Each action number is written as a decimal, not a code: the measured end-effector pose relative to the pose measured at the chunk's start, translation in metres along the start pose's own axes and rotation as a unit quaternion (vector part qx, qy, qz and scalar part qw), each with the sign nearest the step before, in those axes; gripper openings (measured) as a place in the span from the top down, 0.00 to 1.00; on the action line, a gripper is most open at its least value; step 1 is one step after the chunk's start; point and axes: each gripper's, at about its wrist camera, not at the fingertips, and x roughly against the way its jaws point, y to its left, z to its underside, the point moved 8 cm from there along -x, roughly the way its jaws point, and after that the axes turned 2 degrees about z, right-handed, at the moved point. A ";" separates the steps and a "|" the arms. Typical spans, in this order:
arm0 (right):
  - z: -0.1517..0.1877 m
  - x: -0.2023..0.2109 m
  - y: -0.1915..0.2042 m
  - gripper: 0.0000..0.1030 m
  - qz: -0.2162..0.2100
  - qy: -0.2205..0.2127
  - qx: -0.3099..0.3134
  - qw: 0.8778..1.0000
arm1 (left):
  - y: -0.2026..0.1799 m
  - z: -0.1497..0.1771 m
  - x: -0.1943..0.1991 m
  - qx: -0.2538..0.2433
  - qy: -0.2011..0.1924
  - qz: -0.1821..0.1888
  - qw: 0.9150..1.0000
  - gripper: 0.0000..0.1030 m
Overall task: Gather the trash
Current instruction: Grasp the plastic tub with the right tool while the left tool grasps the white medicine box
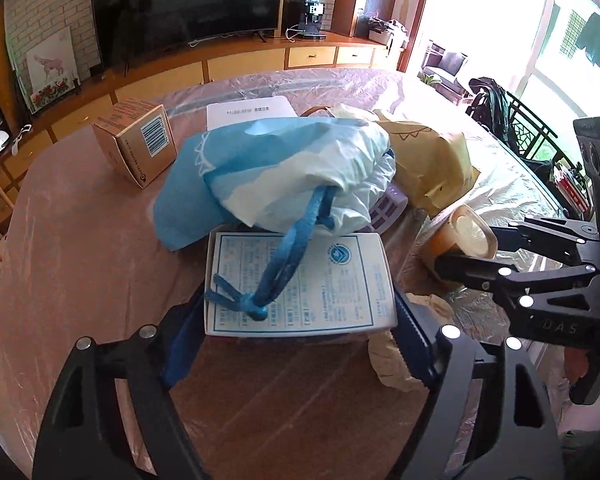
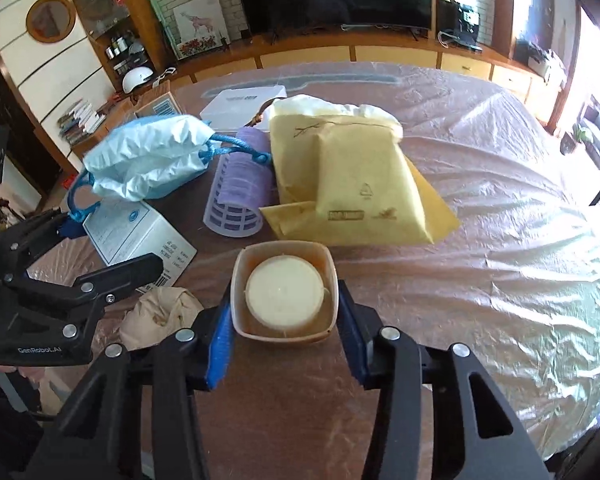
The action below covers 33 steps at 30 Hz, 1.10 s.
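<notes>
A white box with blue print [image 1: 320, 280] lies on the table, and my left gripper [image 1: 300, 300] is shut on it, a blue pad against each side. A knotted blue cord [image 1: 284, 264] from the blue-and-white drawstring bag [image 1: 292, 168] lies across the box. In the right wrist view my right gripper [image 2: 284, 300] is shut on a tan plastic tub [image 2: 284, 264] with a round white lid inside. The same tub [image 1: 468, 232] shows at the right of the left wrist view between the right gripper's fingers [image 1: 466, 248]. A crumpled beige paper [image 2: 160, 312] sits between the two grippers.
A yellow padded envelope [image 2: 364, 188] and a purple ribbed cylinder [image 2: 240, 192] lie behind the tub. Farther back stand a cardboard box [image 1: 140, 144] and a flat white box [image 1: 248, 114]. Wrinkled clear plastic sheet [image 2: 480, 240] covers the table.
</notes>
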 end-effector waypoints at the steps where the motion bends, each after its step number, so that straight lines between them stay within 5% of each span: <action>1: 0.001 0.002 -0.003 0.56 -0.005 0.001 -0.010 1.000 | 0.001 0.000 0.002 0.002 -0.001 0.001 1.000 0.20; 9: 0.010 0.016 -0.018 0.57 -0.037 0.008 -0.055 0.998 | 0.009 0.008 0.019 0.020 -0.007 -0.010 1.000 0.20; 33: 0.026 0.047 -0.018 0.57 -0.067 0.001 -0.050 0.997 | 0.003 0.047 0.054 0.072 -0.018 -0.026 0.997 0.20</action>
